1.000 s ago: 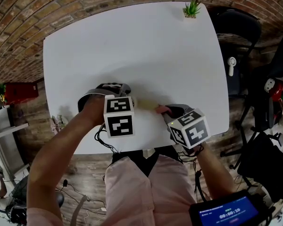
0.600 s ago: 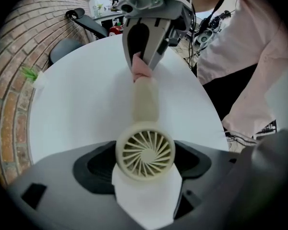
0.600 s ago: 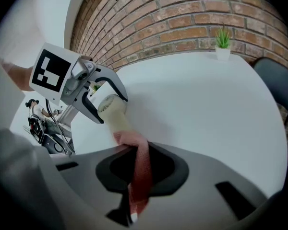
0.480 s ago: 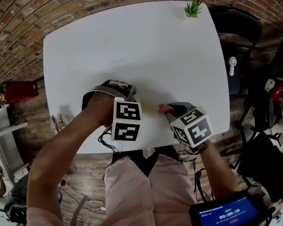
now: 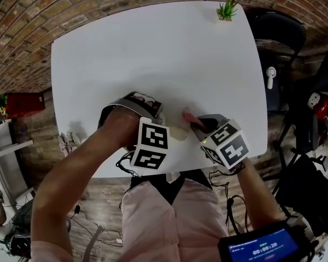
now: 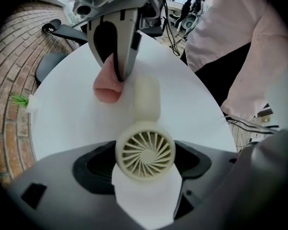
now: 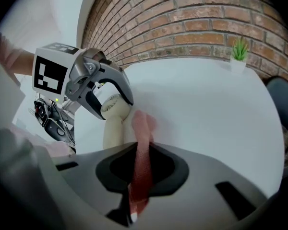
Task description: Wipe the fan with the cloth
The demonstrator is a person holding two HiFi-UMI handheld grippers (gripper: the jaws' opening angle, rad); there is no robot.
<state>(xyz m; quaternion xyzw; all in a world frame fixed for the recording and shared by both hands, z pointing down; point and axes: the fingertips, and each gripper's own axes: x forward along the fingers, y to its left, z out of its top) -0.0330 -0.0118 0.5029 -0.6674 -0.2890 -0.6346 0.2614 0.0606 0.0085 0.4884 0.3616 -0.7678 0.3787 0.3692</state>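
A small cream hand-held fan (image 6: 145, 151) sits between the jaws of my left gripper (image 6: 145, 153), which is shut on its round grille head; the handle (image 6: 147, 96) points away over the white table (image 5: 153, 53). In the head view the fan (image 5: 178, 131) lies low over the table's near edge, beside my left gripper (image 5: 164, 126). My right gripper (image 7: 141, 163) is shut on a rolled pink cloth (image 7: 142, 140). The cloth's tip (image 6: 107, 86) reaches the fan's handle; whether they touch is unclear. From above, the cloth (image 5: 189, 117) pokes out of my right gripper (image 5: 199, 124).
A small potted plant (image 5: 227, 10) stands at the table's far right corner. A black chair (image 5: 279, 31) and other gear crowd the right side. A red box (image 5: 22, 107) sits on the floor at left. A lit screen (image 5: 259, 244) is at bottom right.
My left gripper has swung right and turned, bringing the fan out from behind its marker cube towards the cloth. The right gripper has edged slightly right, still holding the cloth.
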